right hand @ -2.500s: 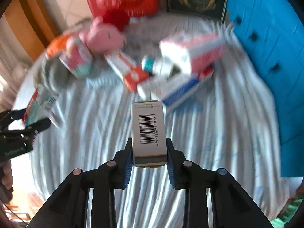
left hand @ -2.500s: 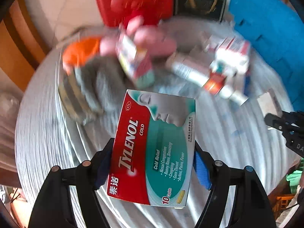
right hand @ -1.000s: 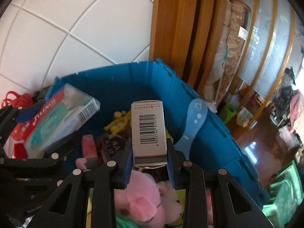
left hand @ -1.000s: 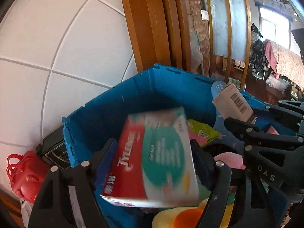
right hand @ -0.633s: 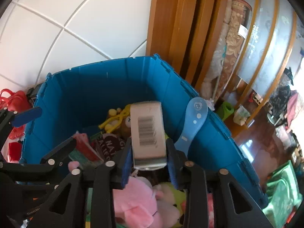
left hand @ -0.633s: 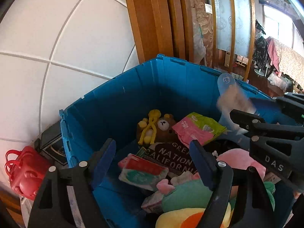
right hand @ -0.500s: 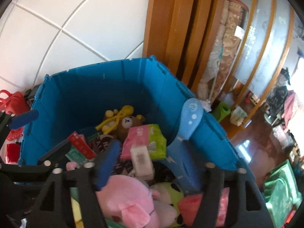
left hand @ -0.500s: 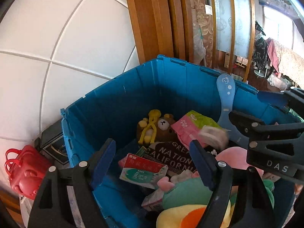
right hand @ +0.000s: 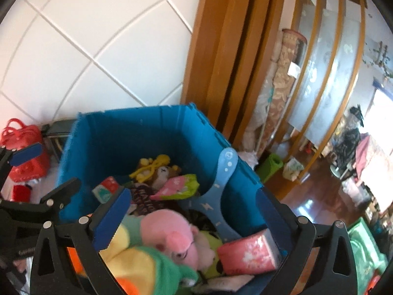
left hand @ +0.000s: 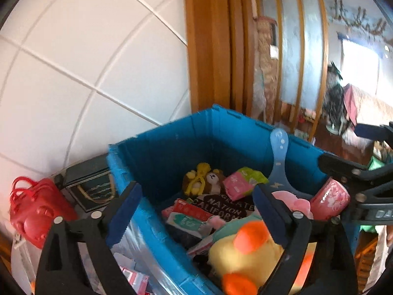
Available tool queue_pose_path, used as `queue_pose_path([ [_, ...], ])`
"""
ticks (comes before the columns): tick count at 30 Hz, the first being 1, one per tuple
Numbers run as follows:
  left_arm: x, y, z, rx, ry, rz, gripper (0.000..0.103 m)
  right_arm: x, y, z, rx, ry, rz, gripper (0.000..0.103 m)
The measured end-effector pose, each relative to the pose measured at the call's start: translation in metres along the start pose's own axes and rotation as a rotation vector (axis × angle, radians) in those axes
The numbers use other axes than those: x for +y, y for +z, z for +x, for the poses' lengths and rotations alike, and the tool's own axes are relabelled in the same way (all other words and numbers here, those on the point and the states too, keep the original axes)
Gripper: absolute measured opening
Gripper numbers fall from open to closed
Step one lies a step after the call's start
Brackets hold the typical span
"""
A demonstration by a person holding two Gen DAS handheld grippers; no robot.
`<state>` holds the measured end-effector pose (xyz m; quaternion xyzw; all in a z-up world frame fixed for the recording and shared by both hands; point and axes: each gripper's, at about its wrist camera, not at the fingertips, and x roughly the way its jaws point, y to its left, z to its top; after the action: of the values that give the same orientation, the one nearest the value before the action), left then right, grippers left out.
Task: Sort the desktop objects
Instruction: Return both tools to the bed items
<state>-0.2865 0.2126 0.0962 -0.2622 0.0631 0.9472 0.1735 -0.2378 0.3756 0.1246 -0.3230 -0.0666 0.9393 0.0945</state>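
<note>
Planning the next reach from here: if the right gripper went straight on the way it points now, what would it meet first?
Probably the pink plush toy piled in the blue bin, directly between the open fingers of the right gripper. Depth is unclear; the blue paddle-shaped tool stands just beyond.

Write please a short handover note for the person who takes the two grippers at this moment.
Left gripper: open, holds nothing, above the near edge of the blue crate.
Right gripper: open, holds nothing, above the crate.
Done: the Tylenol box lies in the crate beside plush toys and a pink pack. The small barcode box is not clearly visible.
Left: a red and white box lies outside the crate, at lower left. Anything else outside is out of view.
</note>
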Motion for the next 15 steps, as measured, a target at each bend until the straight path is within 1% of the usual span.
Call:
queue_pose_path([
  [3,0.019,-0.021,-0.024,-0.033,0.057,-0.036,0.097,0.015,-0.008,-0.026,-0.030,0.049,-0.015,0.103],
  [5,0.032,-0.036,-0.035,-0.033,0.083,-0.062,0.097,0.032,-0.017,-0.042,-0.055,0.084,-0.038,0.103],
  [7,0.052,-0.058,-0.046,-0.024,0.133,-0.103,0.097,0.051,-0.028,-0.054,-0.071,0.124,-0.059,0.103],
  [11,0.089,-0.104,-0.063,0.020,0.249,-0.163,0.097,0.086,-0.049,-0.066,-0.097,0.222,-0.065,0.103],
  [14,0.122,-0.149,-0.073,0.084,0.345,-0.210,0.097,0.113,-0.064,-0.068,-0.108,0.305,-0.058,0.103],
  [15,0.131,-0.159,-0.076,0.101,0.362,-0.224,0.097,0.123,-0.070,-0.067,-0.107,0.330,-0.058,0.103],
])
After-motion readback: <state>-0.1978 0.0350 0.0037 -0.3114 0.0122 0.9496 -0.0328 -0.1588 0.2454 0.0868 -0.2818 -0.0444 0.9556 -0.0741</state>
